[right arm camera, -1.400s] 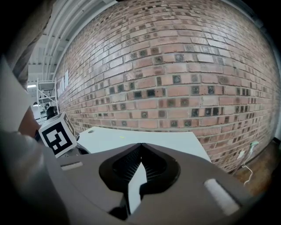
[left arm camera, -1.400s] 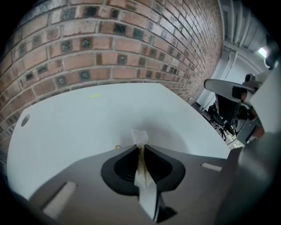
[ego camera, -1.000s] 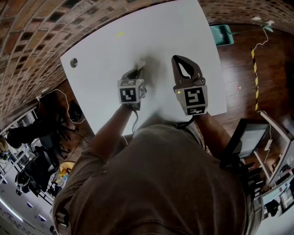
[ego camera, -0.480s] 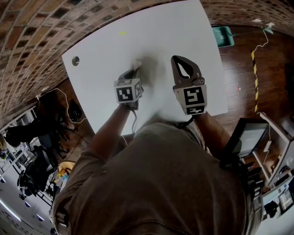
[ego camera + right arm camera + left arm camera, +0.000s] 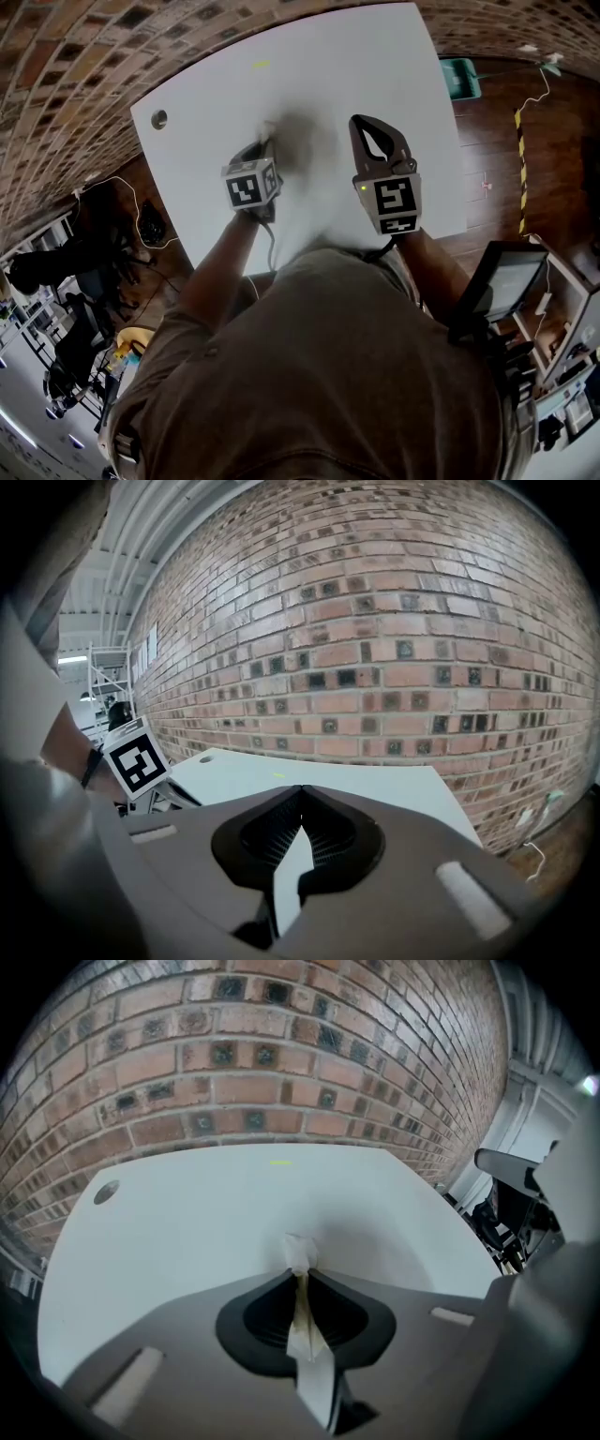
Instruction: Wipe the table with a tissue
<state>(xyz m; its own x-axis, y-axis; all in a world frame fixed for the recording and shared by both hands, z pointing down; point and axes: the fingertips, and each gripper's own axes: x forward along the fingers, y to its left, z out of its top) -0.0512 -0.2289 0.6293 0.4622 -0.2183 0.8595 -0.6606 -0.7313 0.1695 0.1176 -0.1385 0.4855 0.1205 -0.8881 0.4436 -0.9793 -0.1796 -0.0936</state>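
Note:
A white table [image 5: 309, 75] fills the upper middle of the head view. My left gripper [image 5: 265, 142] is shut on a white tissue [image 5: 300, 1258], whose crumpled end sticks out past the jaw tips and presses on the table [image 5: 187, 1232]. The tissue [image 5: 265, 128] shows as a small pale blur ahead of the gripper. My right gripper [image 5: 367, 120] hovers over the table's right half, shut with nothing between its jaws. In the right gripper view the gripper [image 5: 300, 789] points over the table [image 5: 347, 780] toward the brick wall.
A round hole [image 5: 158, 119] sits near the table's left corner and a small yellow mark [image 5: 261, 64] near the far edge. A brick wall [image 5: 281, 1063] stands behind the table. A green bin [image 5: 461, 77] sits on the wooden floor at right; cables and equipment lie at left.
My left gripper has slid leftward and slightly nearer across the table with the tissue. The right gripper has stayed in place.

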